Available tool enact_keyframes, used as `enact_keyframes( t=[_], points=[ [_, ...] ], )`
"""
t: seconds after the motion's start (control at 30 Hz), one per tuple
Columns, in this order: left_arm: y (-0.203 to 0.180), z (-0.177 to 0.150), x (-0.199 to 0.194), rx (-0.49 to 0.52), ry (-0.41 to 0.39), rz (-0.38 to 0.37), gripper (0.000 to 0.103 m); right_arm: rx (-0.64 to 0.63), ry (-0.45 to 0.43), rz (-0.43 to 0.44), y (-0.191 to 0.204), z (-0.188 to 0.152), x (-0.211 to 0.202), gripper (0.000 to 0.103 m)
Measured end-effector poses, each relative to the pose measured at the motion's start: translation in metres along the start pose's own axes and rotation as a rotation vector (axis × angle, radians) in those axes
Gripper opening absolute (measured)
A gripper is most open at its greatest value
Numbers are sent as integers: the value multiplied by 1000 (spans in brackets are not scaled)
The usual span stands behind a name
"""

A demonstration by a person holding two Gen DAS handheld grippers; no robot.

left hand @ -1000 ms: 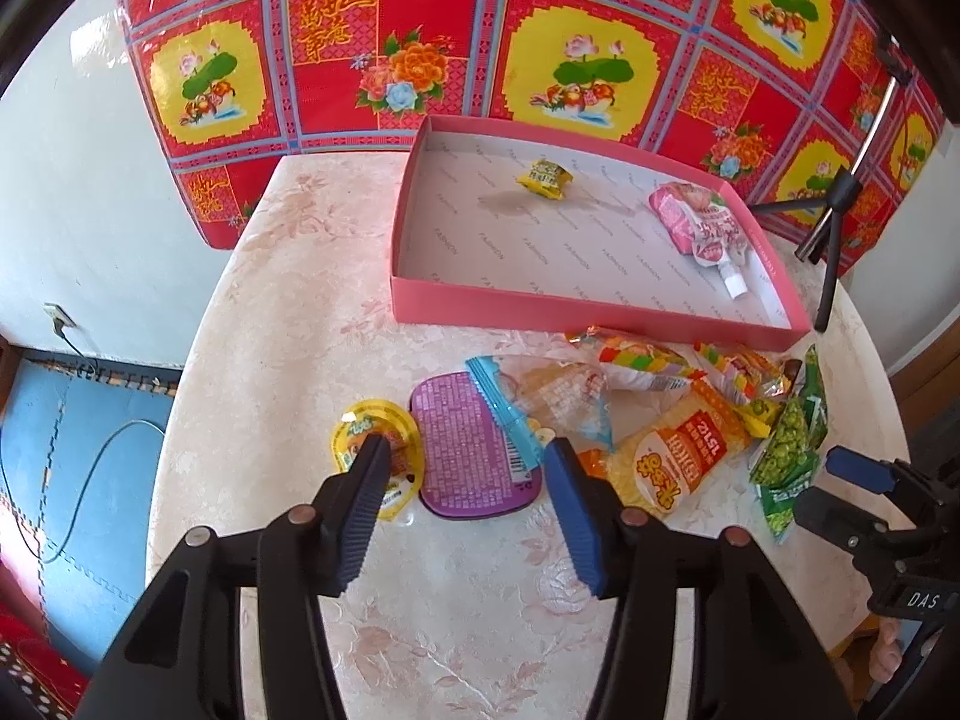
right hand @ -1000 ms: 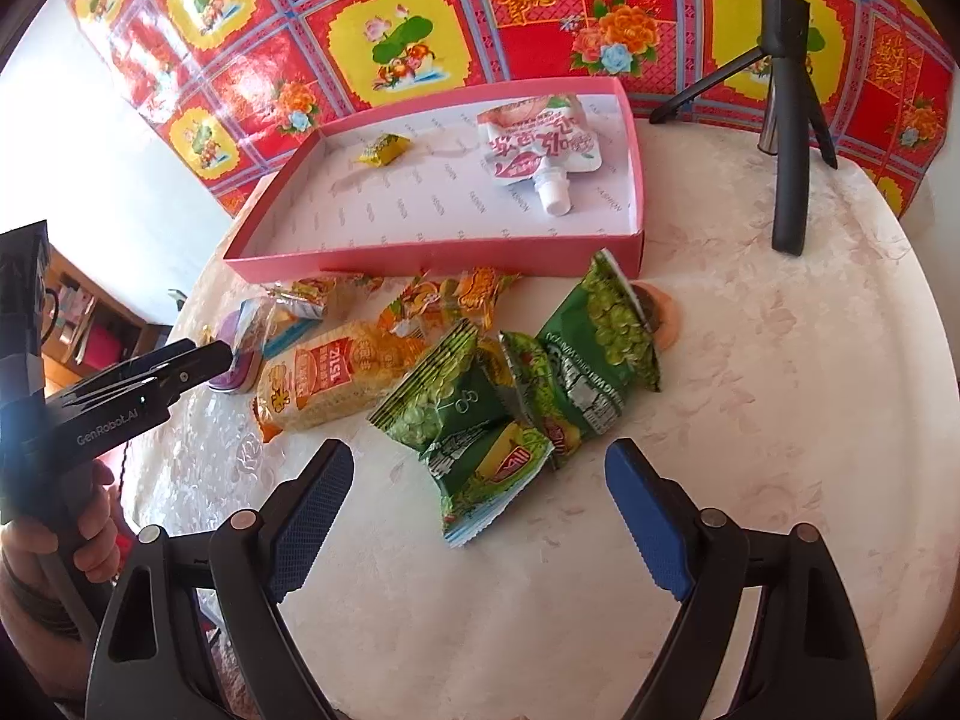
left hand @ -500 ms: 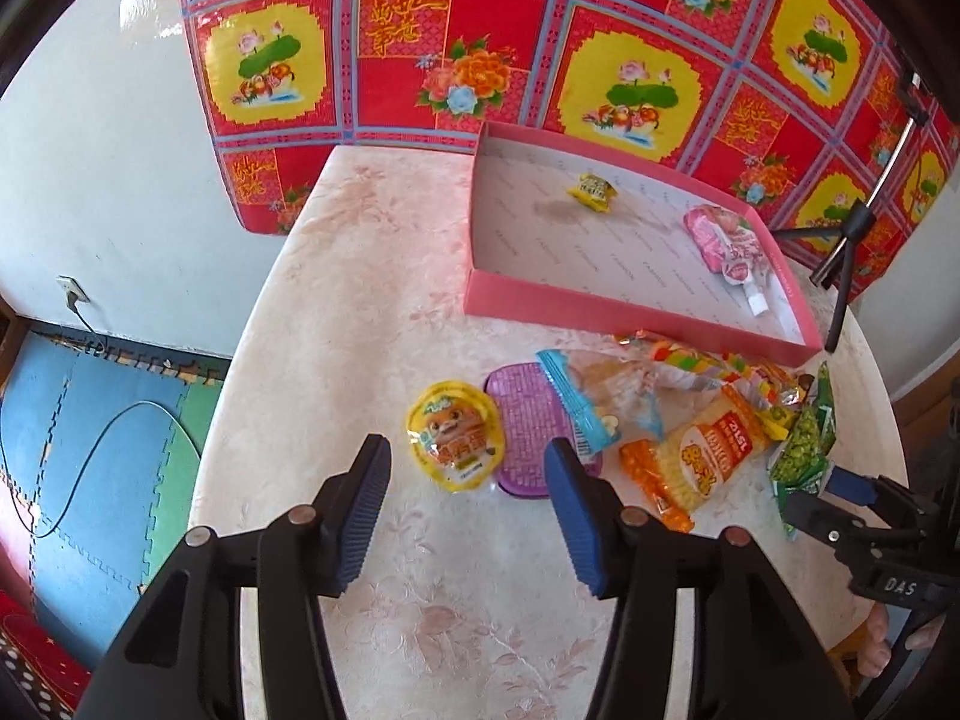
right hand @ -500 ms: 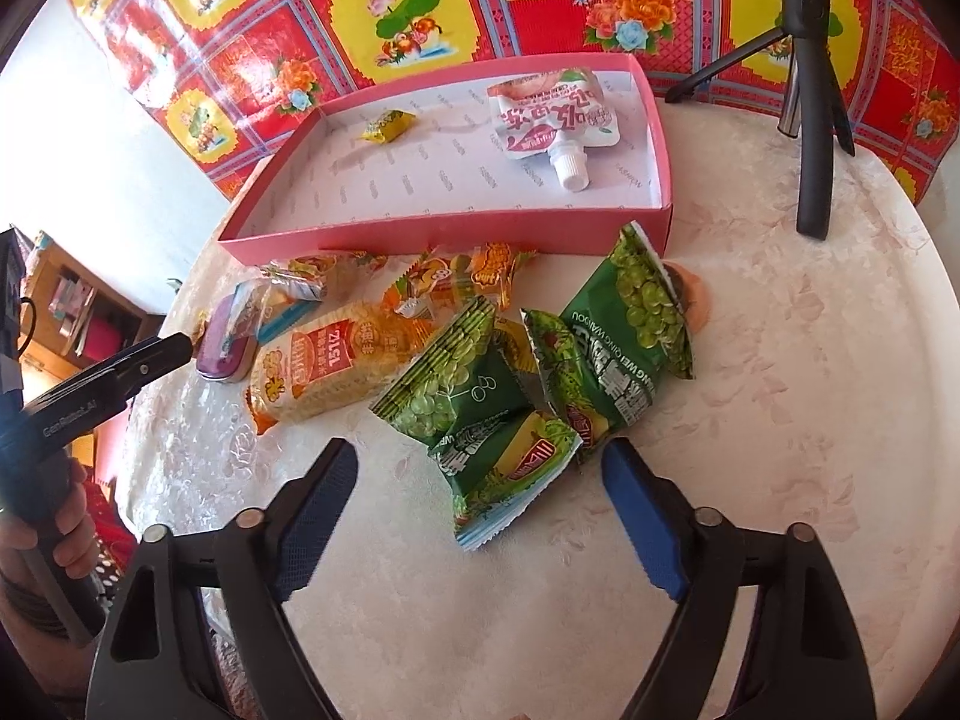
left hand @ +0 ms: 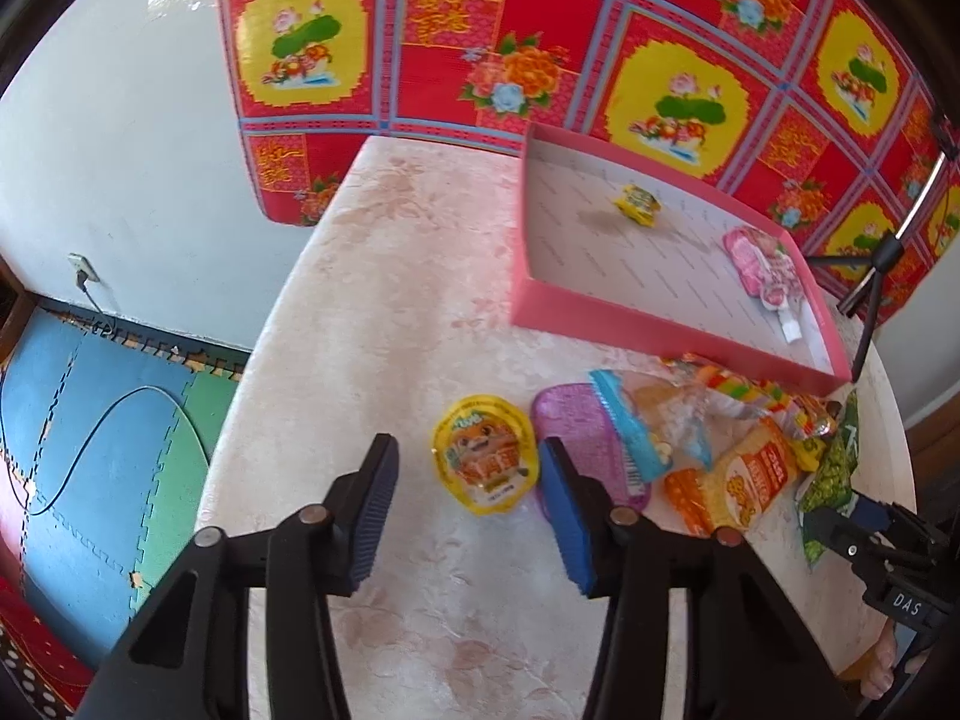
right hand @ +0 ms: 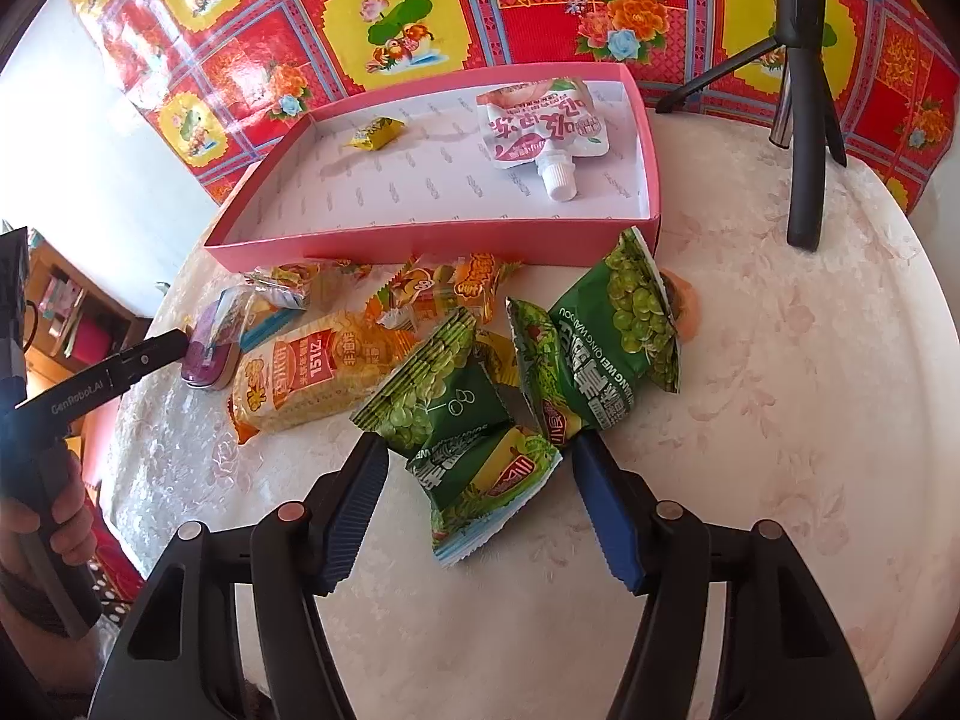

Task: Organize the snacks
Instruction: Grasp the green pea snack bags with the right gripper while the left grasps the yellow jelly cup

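We've got the left gripper point(left hand: 468, 474) over the yellow jelly cup point(left hand: 485, 459), jaws just been closing in but still clear of it on both sides. Same deal with the right gripper point(right hand: 480, 471) around the green pea packet point(right hand: 480, 462): narrowing, not pinching yet. The pink tray point(right hand: 432, 237) already holds 2 snacks, a yellow candy point(right hand: 375, 133) and a pink pouch point(right hand: 540, 126).

Two close wrist views angled down, sharing pink tray point(left hand: 654, 333), snacks
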State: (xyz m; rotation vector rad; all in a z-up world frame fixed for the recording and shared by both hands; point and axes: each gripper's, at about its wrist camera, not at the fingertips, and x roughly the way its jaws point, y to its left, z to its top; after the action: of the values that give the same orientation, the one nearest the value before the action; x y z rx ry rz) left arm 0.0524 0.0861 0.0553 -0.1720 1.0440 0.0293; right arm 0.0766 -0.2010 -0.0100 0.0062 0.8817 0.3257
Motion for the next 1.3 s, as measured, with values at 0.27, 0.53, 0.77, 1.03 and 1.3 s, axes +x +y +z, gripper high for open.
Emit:
enact_keyframes(
  t=[0.27, 0.53, 0.77, 1.03, 1.3],
  points=[
    [10, 1, 10, -13, 8, 22, 43, -14, -4, -5, 1, 0, 1, 67],
    [-4, 2, 17, 70, -23, 93, 39, -49, 9, -9, 3, 2, 3, 67],
    [-4, -1, 16, 80, -31, 79, 38, -115, 2, -67, 10, 2, 7, 61],
    [-10, -3, 2, 82, -53, 53, 38, -132, -12, -94, 7, 0, 3, 42],
    [-19, 0, -13, 84, -64, 19, 38, -112, -13, -41, 5, -7, -4, 38]
  ],
)
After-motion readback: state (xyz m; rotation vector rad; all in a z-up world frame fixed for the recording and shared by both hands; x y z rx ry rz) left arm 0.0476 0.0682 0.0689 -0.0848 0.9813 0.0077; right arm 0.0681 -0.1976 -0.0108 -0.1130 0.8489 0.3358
